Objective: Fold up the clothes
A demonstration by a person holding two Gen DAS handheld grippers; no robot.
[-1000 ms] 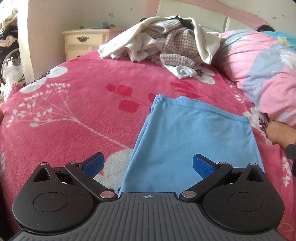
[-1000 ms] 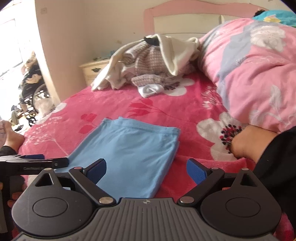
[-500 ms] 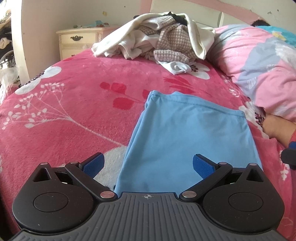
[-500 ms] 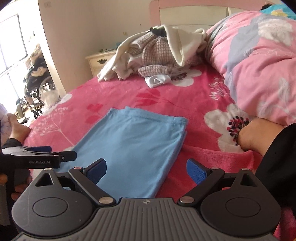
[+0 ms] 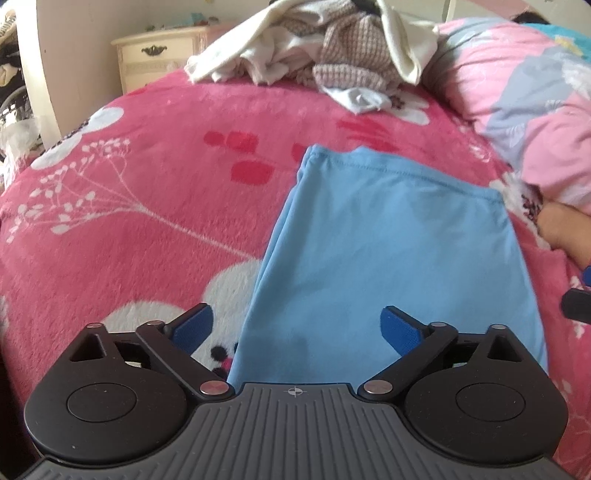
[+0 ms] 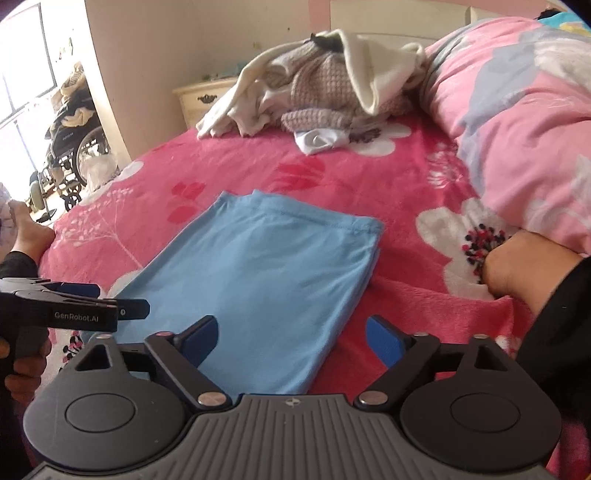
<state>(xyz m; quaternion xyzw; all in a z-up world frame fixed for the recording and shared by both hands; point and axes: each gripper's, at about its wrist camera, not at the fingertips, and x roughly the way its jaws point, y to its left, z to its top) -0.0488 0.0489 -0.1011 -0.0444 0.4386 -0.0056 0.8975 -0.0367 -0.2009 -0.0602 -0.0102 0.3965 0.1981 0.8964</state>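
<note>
Blue garment [image 5: 388,258] lies flat on the bed [image 5: 129,221], folded into a long rectangle; I judge another fold is due; unfolded pile [image 6: 314,92] waits near the headboard. Left gripper [image 5: 295,325] and right gripper [image 6: 291,332]: jaws wide but closing, near edge of garment between them, not pinched. No containers visible.

This is a bedroom in a home. A bed [image 6: 332,177] under a pink flowered blanket fills the view, with a pink quilt [image 6: 517,92] at 2 o'clock and a headboard [image 6: 399,14] at 12. A cream nightstand [image 6: 203,96] with a drawer stands at 11 o'clock beside it. A heap of clothes [image 6: 317,85] lies near the headboard, and a wheelchair [image 6: 74,147] stands at 9 o'clock.
</note>
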